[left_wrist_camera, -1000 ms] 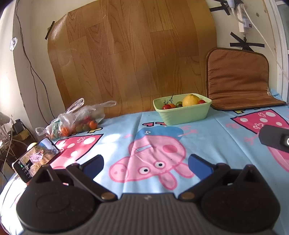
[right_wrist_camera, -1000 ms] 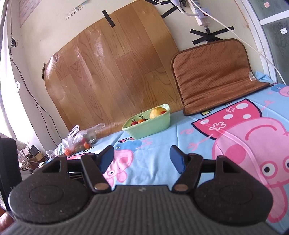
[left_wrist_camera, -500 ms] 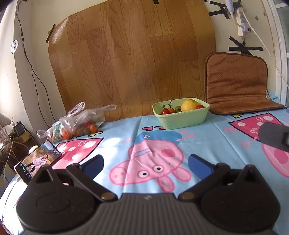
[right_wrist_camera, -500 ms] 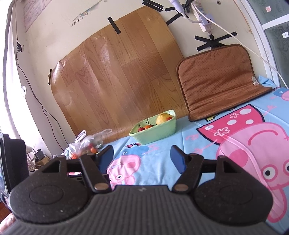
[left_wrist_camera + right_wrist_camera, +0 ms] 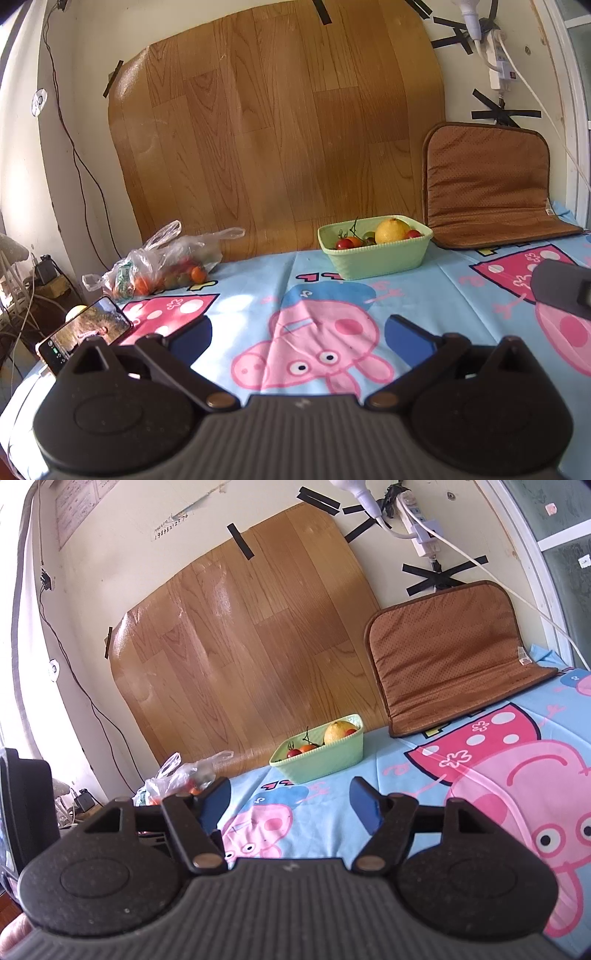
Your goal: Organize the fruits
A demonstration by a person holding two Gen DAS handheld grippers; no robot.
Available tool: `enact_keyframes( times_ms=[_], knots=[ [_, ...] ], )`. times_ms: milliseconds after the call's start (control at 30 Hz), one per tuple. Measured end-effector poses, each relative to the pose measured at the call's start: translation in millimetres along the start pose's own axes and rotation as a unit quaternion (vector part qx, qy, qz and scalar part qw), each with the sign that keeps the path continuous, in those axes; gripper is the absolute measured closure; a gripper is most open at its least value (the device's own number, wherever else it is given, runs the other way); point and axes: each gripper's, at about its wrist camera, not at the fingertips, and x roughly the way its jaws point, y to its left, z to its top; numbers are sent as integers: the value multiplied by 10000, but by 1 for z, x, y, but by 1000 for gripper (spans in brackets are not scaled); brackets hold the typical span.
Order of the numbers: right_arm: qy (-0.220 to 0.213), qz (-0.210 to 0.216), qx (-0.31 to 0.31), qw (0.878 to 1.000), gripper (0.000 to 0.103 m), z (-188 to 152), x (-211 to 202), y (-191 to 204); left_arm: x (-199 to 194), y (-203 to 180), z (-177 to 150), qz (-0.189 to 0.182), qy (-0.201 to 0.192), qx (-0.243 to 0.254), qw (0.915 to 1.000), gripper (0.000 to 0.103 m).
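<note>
A light green basket (image 5: pixel 376 258) stands at the back of the table and holds a yellow lemon (image 5: pixel 391 230) and small red tomatoes (image 5: pixel 345 243). It also shows in the right wrist view (image 5: pixel 321 758). A clear plastic bag of small tomatoes (image 5: pixel 166 267) lies at the back left, and in the right wrist view (image 5: pixel 184 779) too. My left gripper (image 5: pixel 297 334) is open and empty, well short of the basket. My right gripper (image 5: pixel 290 801) is open and empty, also far from the basket.
A phone (image 5: pixel 83 334) with a lit screen leans at the table's left edge. A brown cushion (image 5: pixel 487 188) leans on the wall at the back right. A wood-pattern sheet (image 5: pixel 277 140) covers the wall. The cartoon-pig tablecloth (image 5: pixel 314 354) covers the table.
Both grippers have tilted up and drawn back a little, so the basket and bag sit lower in view. Both jaws stay open and empty.
</note>
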Motion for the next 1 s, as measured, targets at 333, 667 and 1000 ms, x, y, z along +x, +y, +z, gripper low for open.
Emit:
enact_keyframes(
  times_ms=[333,667,1000],
  knots=[
    [-4,1,3,10000,30,0,0,0,-1,-1,0,64,-24,-25,10000,0],
    [0,6,0,10000,30,0,0,-1,0,-1,-1,47,30,-35,10000,0],
    [16,-21,16,10000,29,0,0,-2,11,-7,-5,-214,392,81,9990,0]
  ],
)
